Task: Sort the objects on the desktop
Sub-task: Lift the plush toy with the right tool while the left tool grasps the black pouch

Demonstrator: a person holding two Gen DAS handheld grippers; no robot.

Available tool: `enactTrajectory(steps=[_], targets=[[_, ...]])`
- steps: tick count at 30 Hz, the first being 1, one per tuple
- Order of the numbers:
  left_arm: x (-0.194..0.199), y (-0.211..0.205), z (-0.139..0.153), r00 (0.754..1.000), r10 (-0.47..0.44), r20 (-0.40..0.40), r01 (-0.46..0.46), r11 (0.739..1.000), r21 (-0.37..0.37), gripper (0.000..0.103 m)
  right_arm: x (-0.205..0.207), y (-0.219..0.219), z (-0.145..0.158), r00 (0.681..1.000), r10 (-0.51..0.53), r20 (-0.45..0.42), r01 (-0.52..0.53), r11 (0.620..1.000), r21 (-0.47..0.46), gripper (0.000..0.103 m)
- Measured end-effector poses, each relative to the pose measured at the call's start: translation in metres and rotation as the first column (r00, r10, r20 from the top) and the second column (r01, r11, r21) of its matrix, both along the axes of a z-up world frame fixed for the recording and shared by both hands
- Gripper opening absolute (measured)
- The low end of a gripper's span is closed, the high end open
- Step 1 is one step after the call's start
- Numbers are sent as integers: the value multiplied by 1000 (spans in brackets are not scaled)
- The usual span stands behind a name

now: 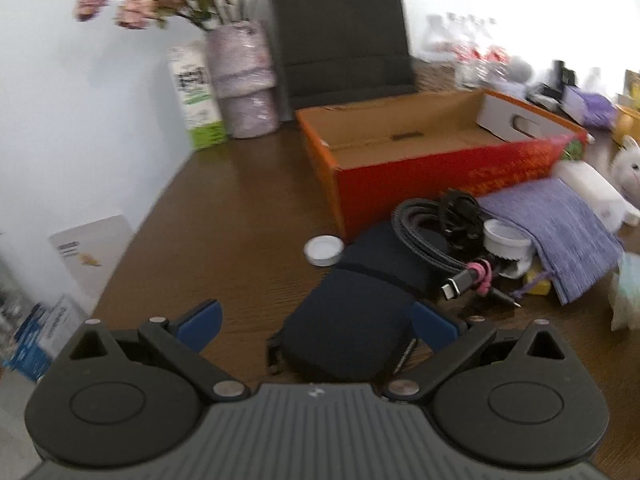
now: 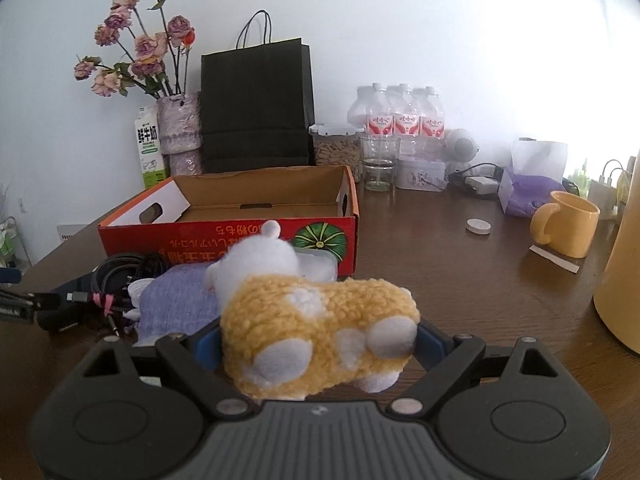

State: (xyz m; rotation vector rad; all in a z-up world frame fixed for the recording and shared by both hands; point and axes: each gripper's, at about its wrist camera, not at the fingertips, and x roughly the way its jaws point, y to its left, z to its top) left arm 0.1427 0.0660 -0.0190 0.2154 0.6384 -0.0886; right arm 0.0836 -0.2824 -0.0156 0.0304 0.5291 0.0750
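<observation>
Right wrist view: right gripper point(image 2: 316, 340) has its blue pads clamped on a plush toy point(image 2: 320, 328), jaws wide because the toy is bulky. Toy lies on its side between the fingers: curly yellow fleece body, smooth white head and stubby white feet, feet toward the camera. Straight ahead of the gripper sits the cardboard box point(image 2: 228, 236), open top, red printed front, plain brown inside, rectangular with a cut handle slot. Ahead and left, a lilac knit cloth point(image 2: 180, 304), soft and ribbed. Far right, a glossy yellow mug point(image 2: 568, 224).

Left wrist view: left gripper point(image 1: 316, 324) stands wide, nothing pinched; a dark pouch point(image 1: 348, 336), matte fabric with rounded corners, lies on the wood-grain table point(image 1: 240, 208) between the fingers, against or just beside the right one (blurred, can't tell). Ahead and right: coiled braided cable point(image 1: 424, 236), black, bound by a pink tie. Just ahead, a small round white cap point(image 1: 323, 249), flat plastic.
</observation>
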Motion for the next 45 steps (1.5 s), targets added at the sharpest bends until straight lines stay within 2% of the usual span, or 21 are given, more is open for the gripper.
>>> enactTrajectory(steps=[9,13,19,24,32,40,45], targets=[[25,-6,-17,995,-93,-43,91,995,-34,103,10,12,-2,998,-66,-15,66,998,9,92],[28,-7,-21,991,-118,-63,113,991,-73,90,12,19,-3,997,-75,-17,75,997,1,92],[16,-6,-19,994,-106,-29,103,992,-77,74,17,24,-4,998,-58,-25,58,998,4,92],[2,-6,-17,999,-41,-13,40,996,-82,69,22,28,-6,998,-51,-24,51,999,11,92],[-20,-8,-13,992,123,-27,-126,987,-96,71,27,33,-6,998,-53,-19,53,999,9,92],[-5,-14,-10,994,108,-9,-108,993,-46,85,31,36,-5,998,-57,-17,57,998,2,92],[10,-14,-13,995,87,-52,-89,995,-47,86,33,36,-5,998,-53,-18,53,999,3,92]])
